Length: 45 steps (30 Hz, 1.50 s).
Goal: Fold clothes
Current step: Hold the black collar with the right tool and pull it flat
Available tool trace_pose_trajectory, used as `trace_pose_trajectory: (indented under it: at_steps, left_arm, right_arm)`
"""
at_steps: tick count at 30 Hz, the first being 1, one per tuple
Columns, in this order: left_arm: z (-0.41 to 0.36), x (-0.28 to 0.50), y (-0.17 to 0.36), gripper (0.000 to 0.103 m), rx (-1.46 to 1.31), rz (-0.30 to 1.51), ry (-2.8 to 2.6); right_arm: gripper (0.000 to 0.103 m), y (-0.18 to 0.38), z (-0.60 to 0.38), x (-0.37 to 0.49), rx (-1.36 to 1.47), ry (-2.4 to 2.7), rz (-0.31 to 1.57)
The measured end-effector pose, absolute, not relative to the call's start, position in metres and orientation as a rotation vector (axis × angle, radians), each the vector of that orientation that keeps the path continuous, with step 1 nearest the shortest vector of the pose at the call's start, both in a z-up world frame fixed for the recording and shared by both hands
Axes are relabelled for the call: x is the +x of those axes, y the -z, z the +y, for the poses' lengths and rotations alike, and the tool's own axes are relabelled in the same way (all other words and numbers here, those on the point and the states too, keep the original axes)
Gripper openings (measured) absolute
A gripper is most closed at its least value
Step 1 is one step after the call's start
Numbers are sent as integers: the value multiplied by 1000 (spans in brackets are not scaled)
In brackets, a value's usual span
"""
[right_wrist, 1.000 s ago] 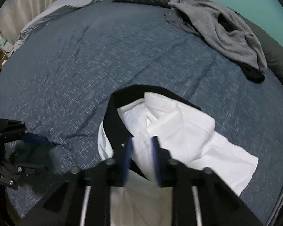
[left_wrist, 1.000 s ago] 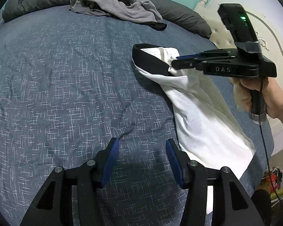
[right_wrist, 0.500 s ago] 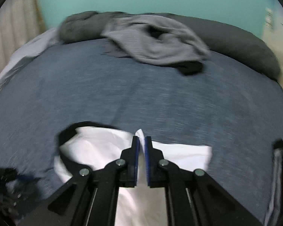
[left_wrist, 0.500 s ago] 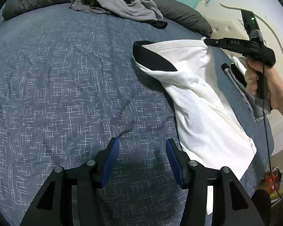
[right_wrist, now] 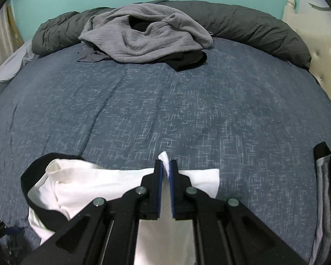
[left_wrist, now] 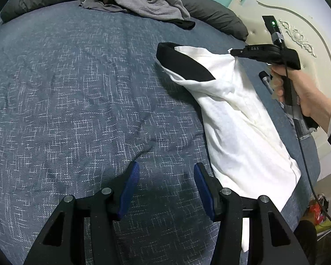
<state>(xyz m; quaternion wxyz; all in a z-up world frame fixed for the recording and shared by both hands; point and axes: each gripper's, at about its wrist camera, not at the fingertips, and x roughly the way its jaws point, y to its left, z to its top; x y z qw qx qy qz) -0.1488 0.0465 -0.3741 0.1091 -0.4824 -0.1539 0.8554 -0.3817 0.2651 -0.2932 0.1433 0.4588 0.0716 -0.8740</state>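
A white garment with a black band (left_wrist: 238, 114) lies along the right side of a blue bed cover (left_wrist: 81, 92). My right gripper (left_wrist: 231, 52) is shut on a pinch of its white cloth and holds that corner lifted and stretched toward the headboard; the black band (left_wrist: 183, 64) sags to the left of it. In the right wrist view the white cloth (right_wrist: 81, 190) sticks out between the shut tips of the right gripper (right_wrist: 164, 162). My left gripper (left_wrist: 166, 176) hovers open over bare cover, just left of the garment's lower end, holding nothing.
A crumpled grey garment (right_wrist: 143, 37) lies on a dark rolled duvet (right_wrist: 253, 26) at the far edge. A cream headboard (left_wrist: 298, 33) stands to the right. A black and grey garment (right_wrist: 326, 176) shows at the right edge. A hand (left_wrist: 298, 90) holds the right gripper's handle.
My right gripper closed on the white cloth near the black band, then drew it rightward toward the headboard while rolling, spreading the garment's top. The left gripper stayed still.
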Motion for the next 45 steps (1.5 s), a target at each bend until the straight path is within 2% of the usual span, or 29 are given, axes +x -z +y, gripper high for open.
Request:
trace_pose_trajectory:
  at_steps: [10,13,17,19,23,33,34,35,36,39,45]
  left_arm:
    - [42,-148,374,56,-1428,-480,-2502]
    - [43,-149,374,56,-1431,-475,-2498]
    - [45,-150,375,56,-1437,-468,-2494]
    - [46,-150,374,56,-1437,-467,-2494]
    - [47,-147,371,56,-1433,-465,-2493]
    - [50,-147,372,56,-1437,-452,-2490]
    - [50,-147,373,56,-1439,-450,-2489]
    - [50,-147,373,56,-1439,-451,-2489]
    - [49,-147,373,56,-1439,-453,-2490]
    - [47,-146,372,56,-1438,-457,-2491]
    - [45,-140,371,56,-1438,-452,-2488]
  right_arm:
    - [5,309,296,-392,1386,2637,126]
    - [5,317,301,-393,1424,2631,154]
    - [6,326,308,-398,1459,2557,45]
    - [11,320,311,-395,1412,2585,34]
    - [31,306,328,-387,1324,2566,-97]
    - [31,330,328,-368,1425,2428,-62]
    - [31,333,327,-367,1429,2423,-56]
    - [25,335,325,-365,1432,2418,-50]
    - [13,336,324,-364,1432,2413,-43]
    - [2,326,327,-362,1396,2477,-24]
    - [2,314,335,-360,1371,2543,23]
